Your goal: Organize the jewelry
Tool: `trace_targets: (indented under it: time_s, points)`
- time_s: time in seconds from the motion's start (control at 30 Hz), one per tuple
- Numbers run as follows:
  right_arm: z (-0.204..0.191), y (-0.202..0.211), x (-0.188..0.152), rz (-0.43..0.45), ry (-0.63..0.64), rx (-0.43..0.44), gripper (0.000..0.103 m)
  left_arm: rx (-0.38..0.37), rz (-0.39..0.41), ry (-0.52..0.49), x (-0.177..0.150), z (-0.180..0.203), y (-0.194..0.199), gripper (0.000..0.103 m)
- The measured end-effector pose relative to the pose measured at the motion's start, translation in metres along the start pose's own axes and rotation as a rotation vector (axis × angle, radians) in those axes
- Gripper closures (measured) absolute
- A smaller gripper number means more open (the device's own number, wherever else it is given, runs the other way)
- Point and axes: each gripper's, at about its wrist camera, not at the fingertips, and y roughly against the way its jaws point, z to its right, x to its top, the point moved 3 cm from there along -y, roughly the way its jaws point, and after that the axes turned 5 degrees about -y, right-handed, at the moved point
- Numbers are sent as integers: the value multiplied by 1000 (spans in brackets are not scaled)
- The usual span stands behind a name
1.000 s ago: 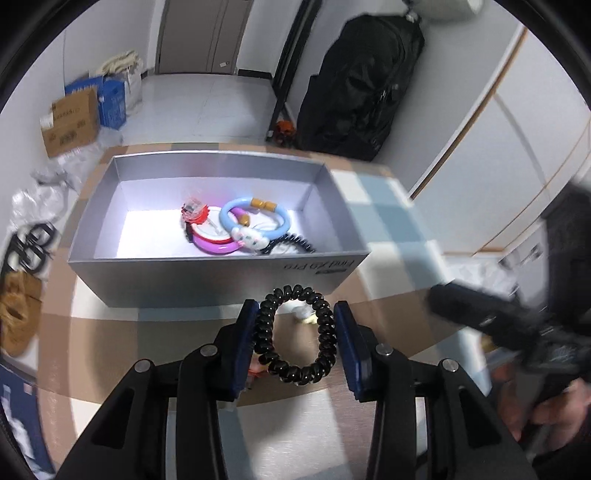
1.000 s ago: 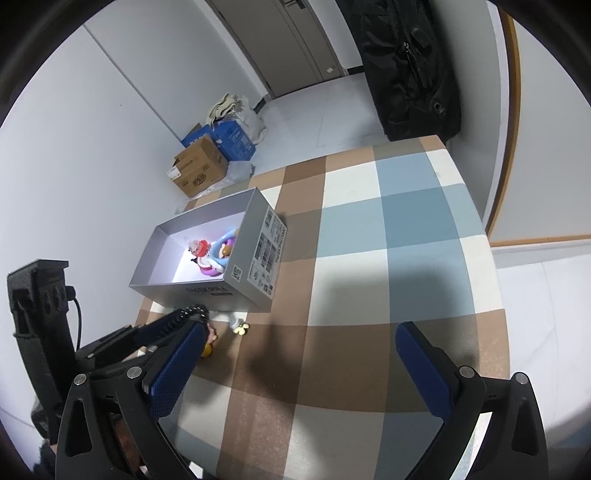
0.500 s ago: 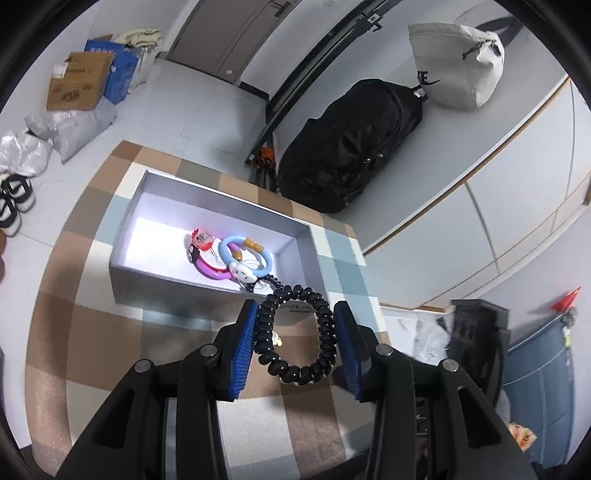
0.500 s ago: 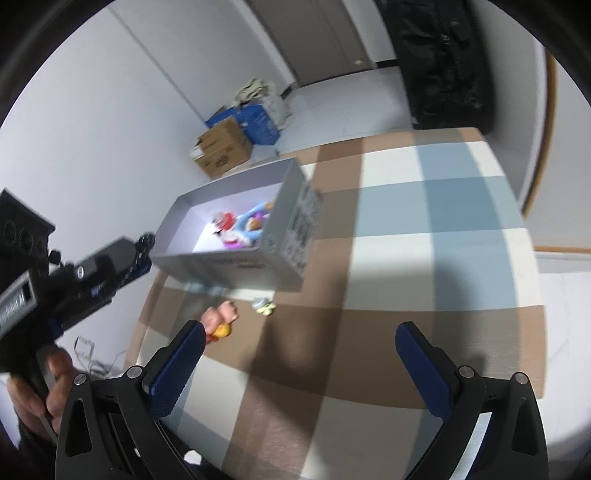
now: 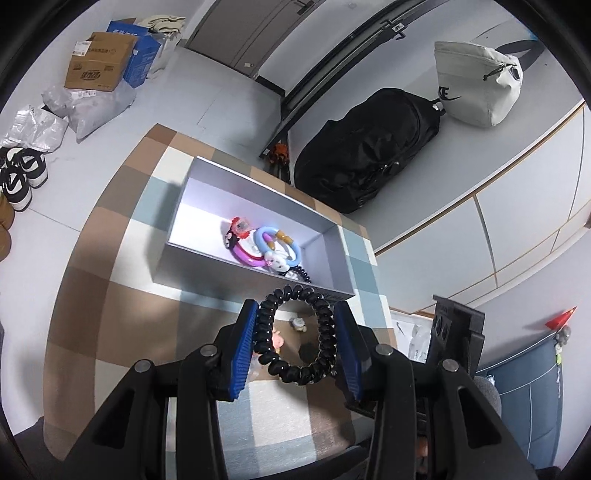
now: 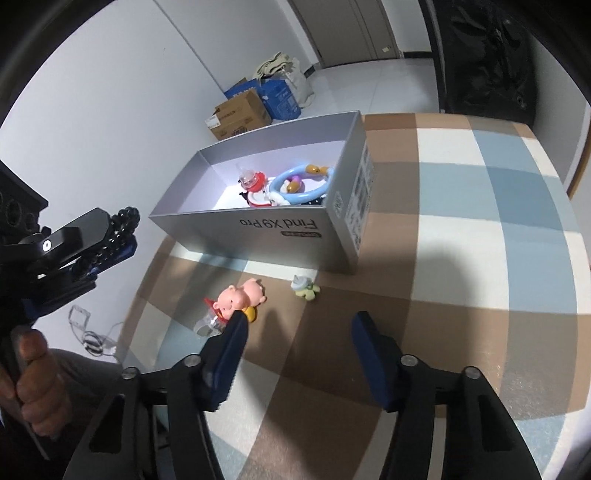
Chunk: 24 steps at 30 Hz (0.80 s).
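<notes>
Now the black spiral hair tie (image 5: 297, 334) is pinched between the blue pads of the left gripper (image 5: 295, 321), carried in the air short of the grey phone box (image 5: 258, 275), so this looks like the carry step, and the next move calls for clearing the near wall and letting go over the bracelets (image 5: 271, 251) inside. From the right wrist, the right gripper (image 6: 299, 325) hangs with its fingers spread and empty above the checked tablecloth (image 6: 480, 236), and that view alone shows the pink pig charm (image 6: 242, 297) and small flower charm (image 6: 304, 288) plainly, waiting outside the box.

White walls, pale floor (image 5: 229, 96) (glossy), checked tablecloth (image 6: 480, 221), grey door (image 5: 255, 29)
</notes>
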Motion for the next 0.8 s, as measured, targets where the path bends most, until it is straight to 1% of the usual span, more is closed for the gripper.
trace_targets:
  time_s: [0.03, 0.17, 0.23, 0.33, 0.43, 0.47, 0.53, 0.6, 0.7, 0.8]
  points:
    - [-2, -1, 1, 0, 6, -4, 52, 1, -3, 1, -1, -2, 1, 67]
    - [-5, -7, 5, 21, 20, -47, 58, 3, -19, 9, -4, -7, 3, 67]
    - [-6, -10, 8, 28, 20, -71, 66, 3, -24, 0, -5, -8, 4, 67]
    - [-6, -14, 12, 39, 27, -104, 73, 7, -27, -10, -6, -9, 4, 67]
    - [-9, -17, 13, 47, 39, -126, 75, 8, -30, -8, -5, -11, 4, 67]
    - [-10, -18, 13, 48, 46, -132, 76, 10, -30, -6, -4, -11, 3, 67]
    - [-14, -20, 12, 50, 73, -151, 81, 13, -26, -6, -3, -11, 3, 67]
    - [-18, -20, 9, 55, 118, -201, 87, 26, -20, -15, -3, -10, 4, 67]
    - [-20, -20, 7, 58, 143, -223, 87, 40, -19, -31, -4, -8, 4, 67]
    - [-19, -19, 5, 55, 150, -215, 87, 34, -29, -24, -6, -10, 1, 67]
